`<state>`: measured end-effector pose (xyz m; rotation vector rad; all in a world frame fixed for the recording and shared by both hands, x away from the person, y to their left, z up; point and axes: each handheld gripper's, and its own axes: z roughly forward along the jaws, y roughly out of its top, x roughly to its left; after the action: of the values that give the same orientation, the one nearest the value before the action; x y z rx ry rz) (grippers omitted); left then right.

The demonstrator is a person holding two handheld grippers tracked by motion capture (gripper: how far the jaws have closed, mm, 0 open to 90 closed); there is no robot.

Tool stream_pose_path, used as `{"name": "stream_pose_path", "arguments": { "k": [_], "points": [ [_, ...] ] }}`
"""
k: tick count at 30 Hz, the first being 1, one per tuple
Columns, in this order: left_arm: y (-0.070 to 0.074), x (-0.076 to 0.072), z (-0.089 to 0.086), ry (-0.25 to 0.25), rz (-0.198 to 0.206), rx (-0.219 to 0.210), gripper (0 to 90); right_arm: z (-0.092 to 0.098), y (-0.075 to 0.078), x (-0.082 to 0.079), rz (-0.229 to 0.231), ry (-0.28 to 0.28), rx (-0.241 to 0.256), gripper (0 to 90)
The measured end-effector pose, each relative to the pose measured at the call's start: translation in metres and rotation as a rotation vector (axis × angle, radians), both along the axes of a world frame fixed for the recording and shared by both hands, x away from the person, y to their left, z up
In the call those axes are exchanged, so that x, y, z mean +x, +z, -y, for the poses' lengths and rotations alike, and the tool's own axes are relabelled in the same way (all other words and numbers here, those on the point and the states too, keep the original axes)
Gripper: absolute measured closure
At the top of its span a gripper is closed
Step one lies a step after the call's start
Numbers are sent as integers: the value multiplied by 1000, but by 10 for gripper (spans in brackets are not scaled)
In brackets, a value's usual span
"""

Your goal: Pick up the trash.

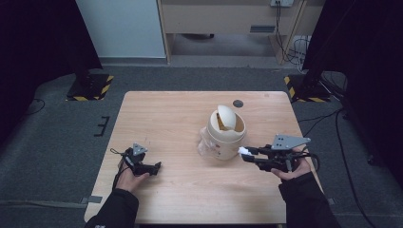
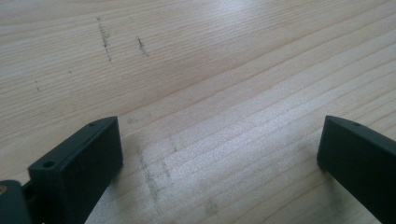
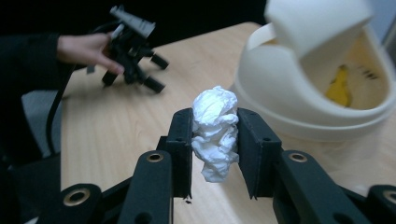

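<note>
Pinching crumpled tissue [image 3: 215, 132], right gripper [image 1: 248, 155] nears bin [image 1: 222, 137]; left gripper [image 1: 154, 167] gapes.

I can find no words, numbers or brand names to read anywhere. The small dark marks on the round cream plastic bin [image 1: 223, 135] are too blurry to make out.

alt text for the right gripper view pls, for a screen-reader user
The right gripper clamps a crumpled white tissue between its two black jaws, close beside a cream bin whose swing lid is tipped open, with something yellow inside. Farther off on the wooden table, a hand holds the left gripper.
</note>
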<state>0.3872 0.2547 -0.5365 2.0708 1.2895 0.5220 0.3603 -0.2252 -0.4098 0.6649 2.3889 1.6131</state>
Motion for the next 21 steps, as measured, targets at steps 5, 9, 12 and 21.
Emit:
{"name": "stream_pose_path", "arguments": {
  "k": [5, 9, 12, 21],
  "points": [
    [0, 0, 0, -1, 0, 0, 0, 13, 7, 3, 29, -76, 59, 679],
    [0, 0, 0, -1, 0, 0, 0, 21, 12, 4, 47, -123, 90, 678],
    [0, 0, 0, 0, 0, 0, 0, 27, 16, 6, 64, -165, 122, 680],
    [0, 0, 0, 0, 1, 0, 0, 39, 25, 12, 105, -264, 180, 683]
  ]
}}
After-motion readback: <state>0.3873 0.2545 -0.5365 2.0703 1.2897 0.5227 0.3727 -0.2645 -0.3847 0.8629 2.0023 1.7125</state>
